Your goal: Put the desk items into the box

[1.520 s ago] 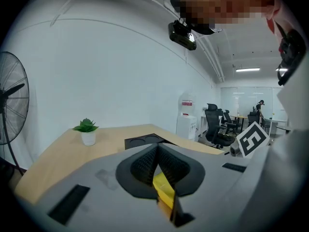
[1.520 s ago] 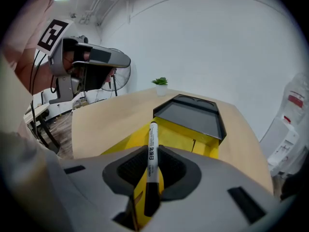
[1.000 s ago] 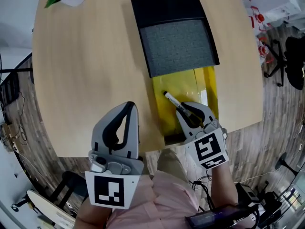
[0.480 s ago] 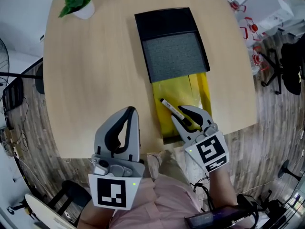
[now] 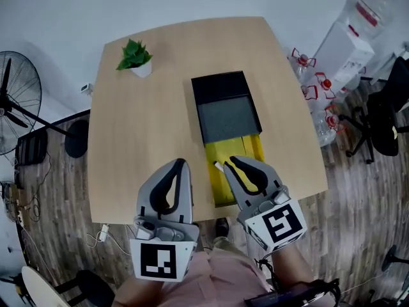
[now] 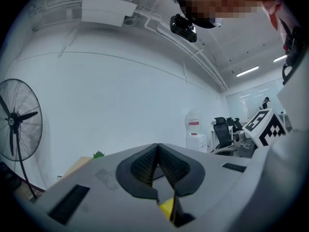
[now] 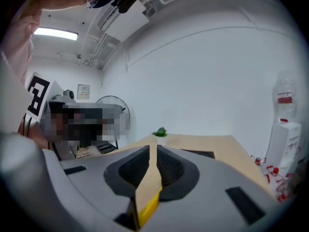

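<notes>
A black box (image 5: 223,107) with a grey lining lies on the wooden table (image 5: 140,139). A yellow box (image 5: 236,162) lies against its near end. The white end of a marker (image 5: 218,165) shows on the yellow box, and the rest is hidden behind my right gripper (image 5: 228,162). That gripper hangs high above the yellow box, shut with nothing between its pads. My left gripper (image 5: 181,164) hangs beside it over the table's near edge, also shut and empty. The left gripper view (image 6: 157,146) and the right gripper view (image 7: 150,151) both look level across the room.
A small potted plant (image 5: 135,57) stands at the table's far left corner. A floor fan (image 5: 13,107) is left of the table. Water bottles (image 5: 319,88), a water dispenser (image 5: 348,43) and an office chair (image 5: 383,107) stand to the right.
Both grippers have risen from the table and the head view has pulled back, showing the whole table. The right gripper has lifted off the yellow box, where the marker stays.
</notes>
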`<state>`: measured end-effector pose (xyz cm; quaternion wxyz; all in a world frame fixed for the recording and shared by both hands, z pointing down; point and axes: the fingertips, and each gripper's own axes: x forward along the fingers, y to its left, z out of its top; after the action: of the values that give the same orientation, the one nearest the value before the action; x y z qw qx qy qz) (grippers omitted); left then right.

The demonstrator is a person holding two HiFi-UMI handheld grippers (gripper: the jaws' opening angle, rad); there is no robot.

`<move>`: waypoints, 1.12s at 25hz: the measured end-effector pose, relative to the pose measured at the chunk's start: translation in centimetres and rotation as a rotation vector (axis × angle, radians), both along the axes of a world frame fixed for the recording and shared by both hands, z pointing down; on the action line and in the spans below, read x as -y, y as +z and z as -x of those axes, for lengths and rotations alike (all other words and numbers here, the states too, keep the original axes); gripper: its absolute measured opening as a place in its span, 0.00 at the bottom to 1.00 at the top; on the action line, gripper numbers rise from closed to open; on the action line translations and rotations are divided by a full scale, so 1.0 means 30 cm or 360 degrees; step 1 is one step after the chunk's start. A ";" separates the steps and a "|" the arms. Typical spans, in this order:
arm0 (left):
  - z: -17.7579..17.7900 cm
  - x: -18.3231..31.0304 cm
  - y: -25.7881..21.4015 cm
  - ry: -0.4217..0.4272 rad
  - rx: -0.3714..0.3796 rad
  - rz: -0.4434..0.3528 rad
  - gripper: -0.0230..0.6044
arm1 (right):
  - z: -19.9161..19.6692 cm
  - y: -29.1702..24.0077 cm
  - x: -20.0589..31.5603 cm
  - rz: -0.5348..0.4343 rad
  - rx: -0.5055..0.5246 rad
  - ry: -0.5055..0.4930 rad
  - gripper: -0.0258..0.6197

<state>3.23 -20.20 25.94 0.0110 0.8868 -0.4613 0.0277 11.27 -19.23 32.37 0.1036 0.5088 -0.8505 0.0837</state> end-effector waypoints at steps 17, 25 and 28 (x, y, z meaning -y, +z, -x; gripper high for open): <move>0.003 -0.170 -0.242 -0.0134 0.0050 -0.0348 0.05 | -0.018 -0.361 -0.130 -0.0479 -0.0118 0.0136 0.04; 0.024 -0.176 -0.230 -0.0142 0.0054 -0.0330 0.05 | -0.018 -0.367 -0.140 -0.0493 -0.0127 0.0167 0.04; 0.035 -0.181 -0.223 -0.0144 0.0045 -0.0315 0.05 | -0.007 -0.362 -0.146 -0.0490 -0.0111 0.0162 0.04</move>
<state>2.19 -14.79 19.24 -0.0818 0.8612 -0.5016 -0.0060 11.48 -14.84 21.51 0.0494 0.5638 -0.8222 -0.0602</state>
